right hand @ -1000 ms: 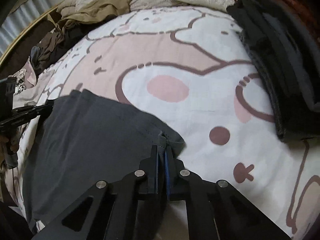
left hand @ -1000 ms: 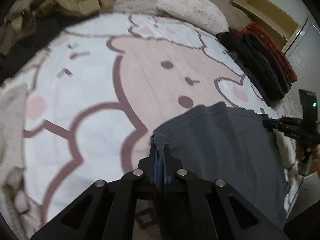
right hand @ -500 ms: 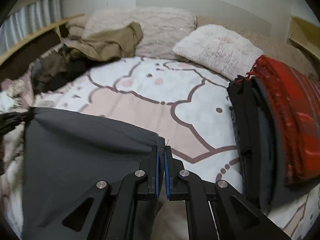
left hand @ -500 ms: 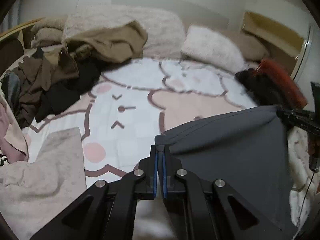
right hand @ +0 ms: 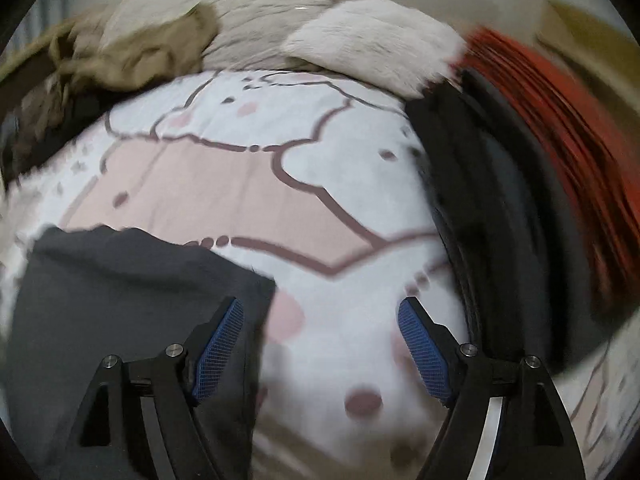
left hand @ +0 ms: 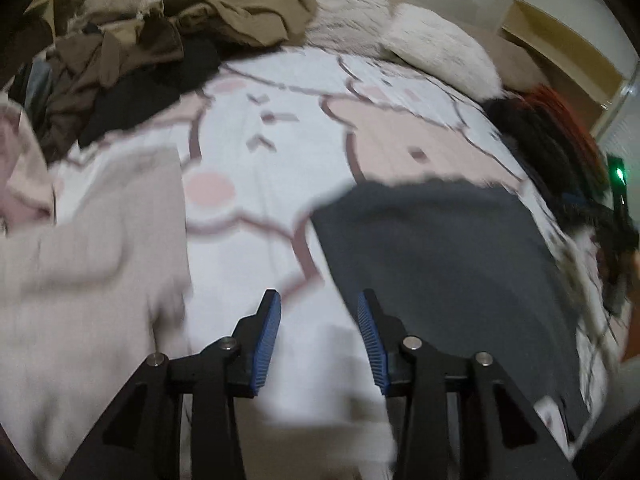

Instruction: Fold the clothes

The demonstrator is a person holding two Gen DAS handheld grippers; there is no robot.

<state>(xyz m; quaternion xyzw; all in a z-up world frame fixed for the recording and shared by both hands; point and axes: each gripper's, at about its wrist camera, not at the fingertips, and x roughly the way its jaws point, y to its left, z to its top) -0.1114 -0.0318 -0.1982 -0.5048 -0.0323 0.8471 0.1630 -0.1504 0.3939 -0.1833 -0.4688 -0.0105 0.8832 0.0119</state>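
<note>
A dark grey garment (left hand: 448, 264) lies flat on the cartoon-print bedspread (left hand: 280, 152). It also shows in the right wrist view (right hand: 128, 304) at lower left. My left gripper (left hand: 319, 300) is open and empty, just left of the garment's near left edge. My right gripper (right hand: 320, 308) is open and empty, over the bedspread (right hand: 248, 184) beside the garment's right edge; its left finger overlaps the cloth. The right gripper's body shows in the left wrist view (left hand: 618, 216) at far right. Both views are motion-blurred.
A beige knit garment (left hand: 92, 264) lies left of the grey one. A heap of brown and black clothes (left hand: 132, 64) sits at the back left. A stack of black and red folded clothes (right hand: 520, 168) lines the right side. Fluffy pillows (right hand: 360, 36) lie at the head.
Both grippers have opened and let go of the grey garment's corners. The garment, held up taut half a second ago, now lies flat on the bed. Both grippers are moving.
</note>
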